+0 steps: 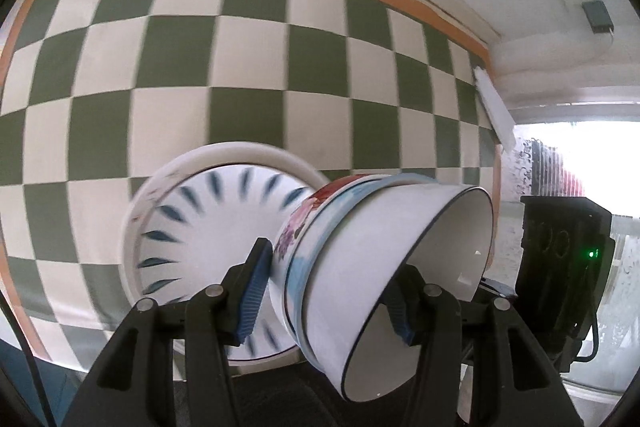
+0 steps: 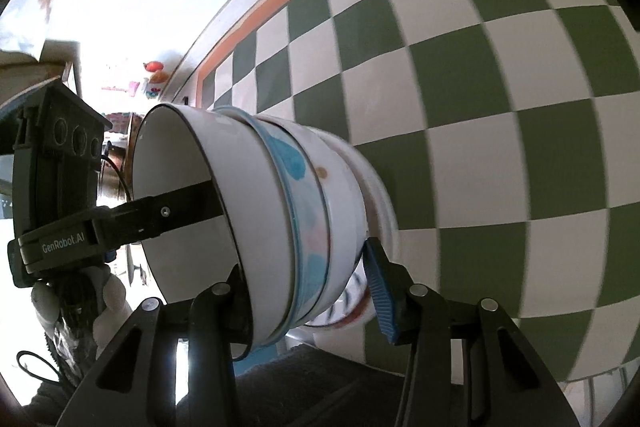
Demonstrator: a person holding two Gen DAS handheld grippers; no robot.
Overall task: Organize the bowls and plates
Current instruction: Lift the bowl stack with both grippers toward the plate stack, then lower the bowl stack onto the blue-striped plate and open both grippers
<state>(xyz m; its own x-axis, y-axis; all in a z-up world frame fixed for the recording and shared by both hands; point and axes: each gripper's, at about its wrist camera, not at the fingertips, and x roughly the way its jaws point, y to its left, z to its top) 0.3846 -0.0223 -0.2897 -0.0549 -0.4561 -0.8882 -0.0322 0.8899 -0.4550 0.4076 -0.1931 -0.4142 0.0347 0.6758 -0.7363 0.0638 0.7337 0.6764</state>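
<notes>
Green-white checked cloth (image 1: 248, 67) under bright window (image 1: 580, 147) | left gripper (image 1: 328, 291), right gripper (image 2: 308, 291): both clamped on tilted bowl stack (image 1: 360, 259)

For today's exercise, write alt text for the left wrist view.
The left gripper clamps a nested stack of white bowls tipped sideways, above a white plate with blue dashes on a green-and-white checked cloth.

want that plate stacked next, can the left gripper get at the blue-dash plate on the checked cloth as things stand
Probably not yet. The left gripper is shut on the stack of bowls, which also hangs in front of the blue-dash plate. It would likely have to set the stack down first.
</notes>
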